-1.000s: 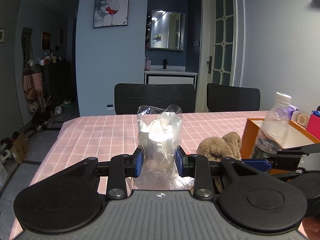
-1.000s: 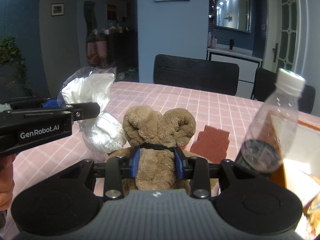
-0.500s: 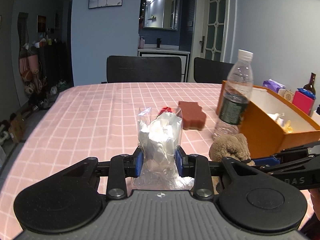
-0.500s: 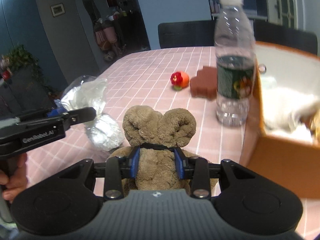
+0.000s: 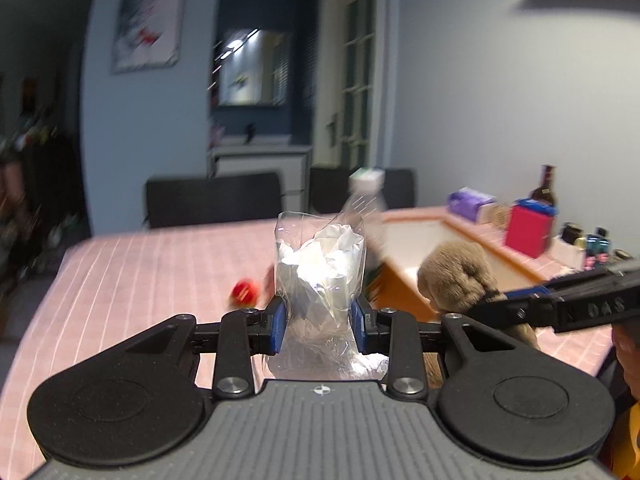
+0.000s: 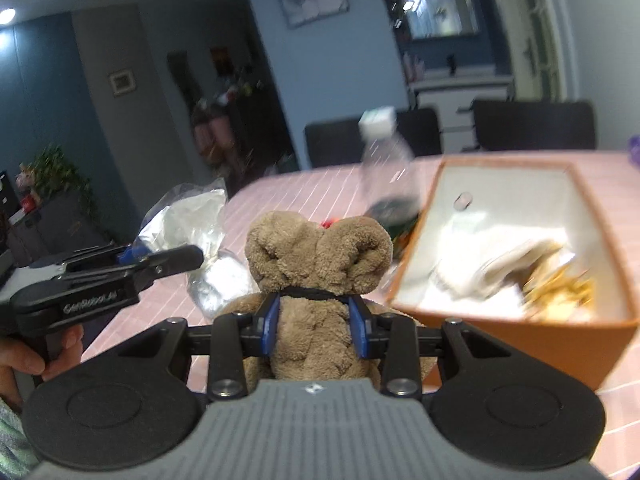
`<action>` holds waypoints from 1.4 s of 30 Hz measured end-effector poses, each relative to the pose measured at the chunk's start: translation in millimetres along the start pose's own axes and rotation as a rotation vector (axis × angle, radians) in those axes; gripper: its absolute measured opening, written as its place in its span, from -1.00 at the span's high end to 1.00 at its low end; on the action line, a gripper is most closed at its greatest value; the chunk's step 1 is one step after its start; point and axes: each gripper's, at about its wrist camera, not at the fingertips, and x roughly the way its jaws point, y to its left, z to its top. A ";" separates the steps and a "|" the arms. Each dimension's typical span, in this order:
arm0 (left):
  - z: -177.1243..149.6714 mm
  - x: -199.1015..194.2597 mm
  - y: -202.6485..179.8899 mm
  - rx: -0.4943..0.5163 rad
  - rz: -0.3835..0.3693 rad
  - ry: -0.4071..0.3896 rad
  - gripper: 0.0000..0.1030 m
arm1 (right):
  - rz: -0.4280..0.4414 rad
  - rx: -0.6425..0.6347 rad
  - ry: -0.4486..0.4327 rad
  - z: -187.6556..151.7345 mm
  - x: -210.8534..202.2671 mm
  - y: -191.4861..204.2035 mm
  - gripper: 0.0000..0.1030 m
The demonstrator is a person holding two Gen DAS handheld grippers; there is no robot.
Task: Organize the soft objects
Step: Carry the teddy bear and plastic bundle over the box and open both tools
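Plush bear (image 6: 316,280) clamped in right gripper (image 6: 316,330), now swinging toward the orange box (image 6: 576,320) at 2 o'clock; a second ago the box was barely in view. Clear bag of white stuffing (image 5: 320,276) pinched in left gripper (image 5: 320,320), trailing at 9 o'clock. Both look close to drop-off. Water bottle (image 6: 386,176) standing by the box at 12 on pink checked tablecloth (image 5: 160,264); dim blue dining room, dark chairs (image 5: 212,204) behind.

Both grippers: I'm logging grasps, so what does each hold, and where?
Left gripper pinches the clear bag at its narrow middle; right gripper clamps the plush toy just below its collar.
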 end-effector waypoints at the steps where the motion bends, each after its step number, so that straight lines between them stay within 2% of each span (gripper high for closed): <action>1: 6.5 -0.3 -6.7 0.021 -0.021 -0.019 0.29 | -0.017 -0.004 -0.020 4.4 -8.1 -1.7 0.30; 8: 44.9 17.6 -62.8 0.200 -0.126 -0.131 0.29 | -0.158 -0.034 -0.100 42.1 -47.0 -23.3 0.30; 14: 62.8 69.2 -111.7 0.337 -0.142 -0.106 0.29 | -0.264 -0.036 -0.074 78.8 -46.2 -62.7 0.30; 16: 63.1 90.1 -128.2 0.394 -0.130 -0.082 0.29 | -0.296 -0.033 -0.056 91.1 -40.3 -78.4 0.30; 19: 60.9 124.9 -148.9 0.453 -0.129 -0.004 0.28 | -0.327 -0.035 -0.031 106.1 -23.6 -103.9 0.30; 23: 55.7 168.3 -170.8 0.529 -0.066 0.062 0.28 | -0.340 -0.021 0.025 121.9 11.9 -138.4 0.30; 29: 55.2 223.3 -177.2 0.545 -0.003 0.195 0.28 | -0.347 0.024 0.103 136.1 65.2 -179.7 0.30; 37: 51.1 260.1 -164.9 0.536 0.022 0.365 0.28 | -0.314 -0.028 0.175 138.6 120.4 -210.3 0.29; 42: 48.8 271.6 -162.2 0.545 0.038 0.409 0.26 | -0.330 -0.050 0.234 132.0 140.3 -219.4 0.23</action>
